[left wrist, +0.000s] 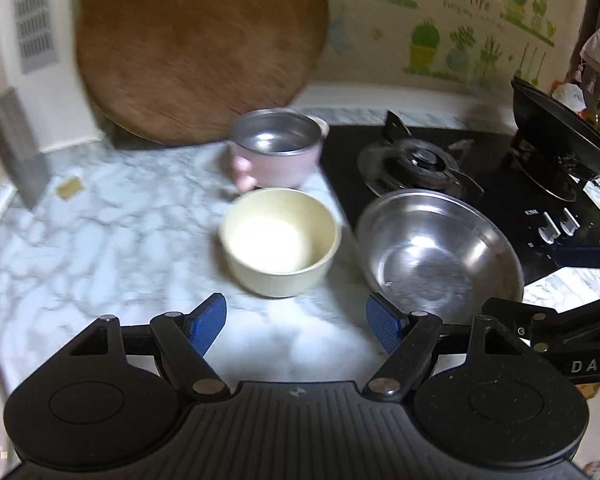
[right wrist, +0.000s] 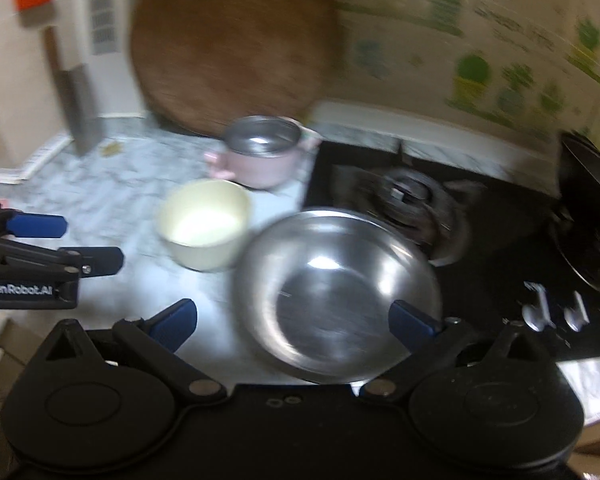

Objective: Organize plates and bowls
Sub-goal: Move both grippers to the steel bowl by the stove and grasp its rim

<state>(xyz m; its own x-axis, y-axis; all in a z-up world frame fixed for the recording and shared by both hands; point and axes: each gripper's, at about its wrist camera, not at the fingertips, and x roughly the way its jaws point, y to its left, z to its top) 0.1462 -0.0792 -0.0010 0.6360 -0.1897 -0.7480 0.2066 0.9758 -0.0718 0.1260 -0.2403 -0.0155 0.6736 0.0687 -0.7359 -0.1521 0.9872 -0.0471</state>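
Marble-patterned countertop [left wrist: 100, 240] is taking up the left of the scene, running up to a black gas stove [left wrist: 460, 168] on the right, with a round wooden board [left wrist: 200, 48] leaning on the back wall. Three vessels are sitting close together near the stove's edge: a cream bowl [left wrist: 279, 242] in the middle, a pink pot with a steel lining [left wrist: 276, 148] just behind it, and a wide steel bowl [right wrist: 336, 296] to its right, partly overlapping the stove.

The left gripper [left wrist: 296, 326] is hovering just short of the cream bowl, jaws spread wide and holding nothing. The right gripper [right wrist: 296, 324] is likewise standing wide open and empty, its fingers framing the near rim of the steel bowl without pressing on it.

The steel bowl is probably light, stiff and slippery, so pinching its thin rim looks like the surest hold. The cream bowl looks thicker-walled and may chip; its rim is also the place to take it.

Open counter is lying to the left for setting things down. The burner [right wrist: 408, 196], the stove knobs [right wrist: 552, 312], a dark pan [right wrist: 592, 216] at far right and the hanging cleaver [right wrist: 78, 100] are edges to steer clear of.
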